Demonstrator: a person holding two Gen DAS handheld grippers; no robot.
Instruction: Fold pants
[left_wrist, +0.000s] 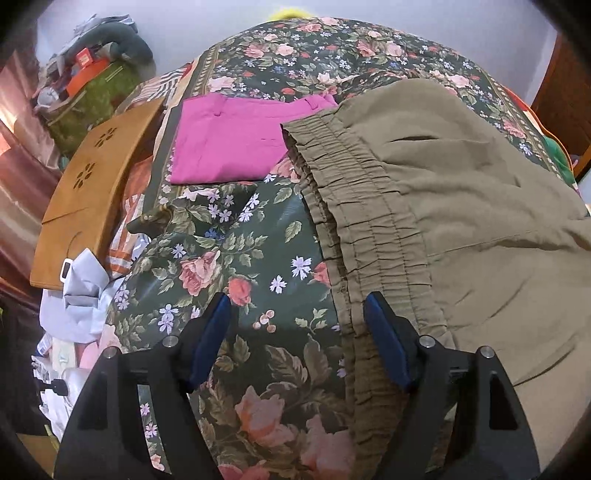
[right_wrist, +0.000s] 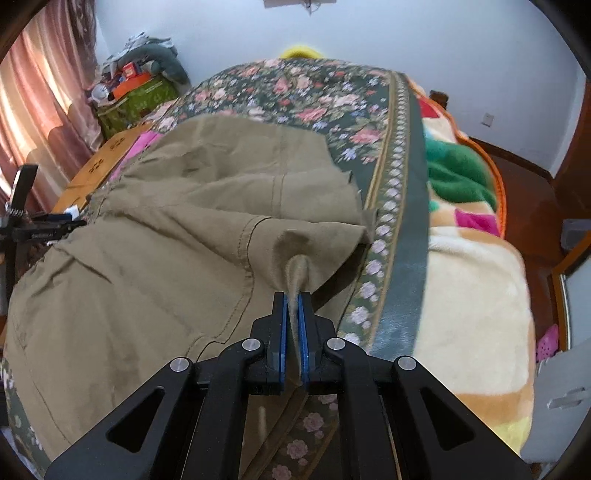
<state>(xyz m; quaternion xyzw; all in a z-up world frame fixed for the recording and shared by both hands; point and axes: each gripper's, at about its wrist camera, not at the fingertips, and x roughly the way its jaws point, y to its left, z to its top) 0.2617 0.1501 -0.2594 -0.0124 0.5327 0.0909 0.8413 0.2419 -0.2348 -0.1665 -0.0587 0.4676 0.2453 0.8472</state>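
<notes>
Right now the olive pants (left_wrist: 461, 221) are lying spread across the floral bedspread (left_wrist: 236, 266), their gathered elastic waistband (left_wrist: 354, 206) running down the middle of the left wrist view. The left gripper (left_wrist: 297, 306) is hanging over that waistband edge with its blue pads standing wide apart; the right-hand finger (left_wrist: 384, 339) is sitting over the waistband, the other over bare bedspread, and nothing is being pinched between them. Over on the other side, the right gripper (right_wrist: 294, 295) is clamping tight on a bunched tip of the pants (right_wrist: 166, 229), the cloth rising in a little peak into the jaws and trailing on below them. That grip is lying close to the bedspread's flowered border (right_wrist: 384, 206), with a cream and green blanket (right_wrist: 472, 280) just beyond. Further up the bed, a folded magenta garment (left_wrist: 229, 144) is resting flat, just beside the waistband, with a wooden board (left_wrist: 88, 199) off the bed's edge.
</notes>
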